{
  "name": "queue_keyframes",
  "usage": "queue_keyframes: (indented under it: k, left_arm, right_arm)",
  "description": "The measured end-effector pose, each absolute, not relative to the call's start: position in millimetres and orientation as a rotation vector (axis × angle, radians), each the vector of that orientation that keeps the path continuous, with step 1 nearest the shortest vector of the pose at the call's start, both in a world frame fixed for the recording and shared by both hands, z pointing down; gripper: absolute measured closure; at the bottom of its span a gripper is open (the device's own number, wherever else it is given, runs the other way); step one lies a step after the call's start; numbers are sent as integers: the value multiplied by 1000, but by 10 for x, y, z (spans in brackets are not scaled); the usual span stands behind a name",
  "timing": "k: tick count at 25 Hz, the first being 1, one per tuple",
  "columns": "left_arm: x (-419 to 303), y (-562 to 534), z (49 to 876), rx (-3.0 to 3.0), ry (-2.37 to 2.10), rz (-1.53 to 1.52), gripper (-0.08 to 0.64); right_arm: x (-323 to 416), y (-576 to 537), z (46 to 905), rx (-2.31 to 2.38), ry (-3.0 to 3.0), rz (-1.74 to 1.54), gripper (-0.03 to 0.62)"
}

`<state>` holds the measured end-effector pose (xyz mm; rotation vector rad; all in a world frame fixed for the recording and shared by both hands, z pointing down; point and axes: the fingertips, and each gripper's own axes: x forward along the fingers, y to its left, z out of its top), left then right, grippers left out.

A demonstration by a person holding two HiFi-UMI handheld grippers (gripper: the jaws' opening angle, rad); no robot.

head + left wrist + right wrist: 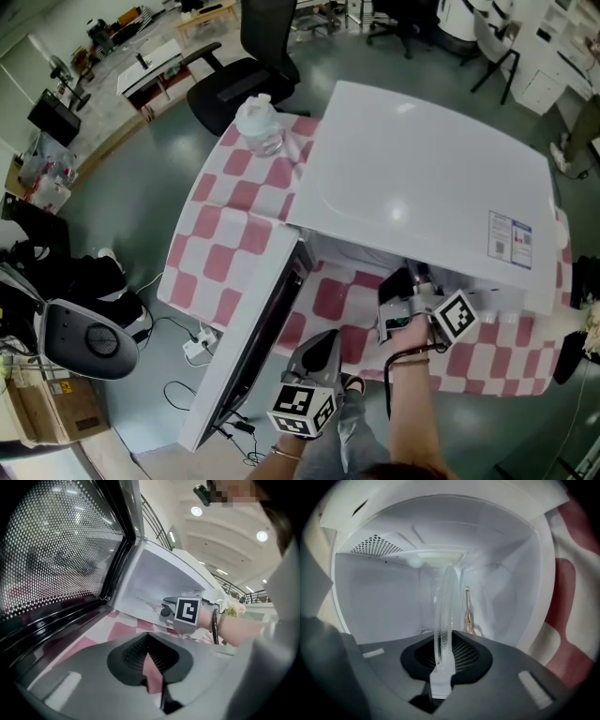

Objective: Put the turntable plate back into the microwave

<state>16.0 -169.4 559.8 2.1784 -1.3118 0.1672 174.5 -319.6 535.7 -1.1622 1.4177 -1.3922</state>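
We've got bright, even light overhead, ceiling lamps (197,511) flaring in the left gripper view, soft sheen on the microwave (422,169) top. Both gripper views bend hard at the edges; the right one vignettes black.

no word, brand or number can be read in any view. a white label (509,239) with blue print is stuck on the top of the microwave (422,169), near its front right corner; its lines are too small to be made out. a black-and-white square marker (302,405) is carried on the cube of the left gripper (328,337), and a second square marker (457,316) on the cube of the right gripper (401,284). in the left gripper view the right gripper's marker is shown face-on as a black square with a blocky white shape; no letter can be made out in it with certainty.
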Motion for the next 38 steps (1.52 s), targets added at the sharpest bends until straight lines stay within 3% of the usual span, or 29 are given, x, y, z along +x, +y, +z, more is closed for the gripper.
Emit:
queue_keyframes:
  k: [38]
  left_arm:
    - [304, -1708, 5660, 2179, -1273, 169, 560]
  right_arm:
    - [1830, -3221, 5450, -1543, 1543, -1529, 528]
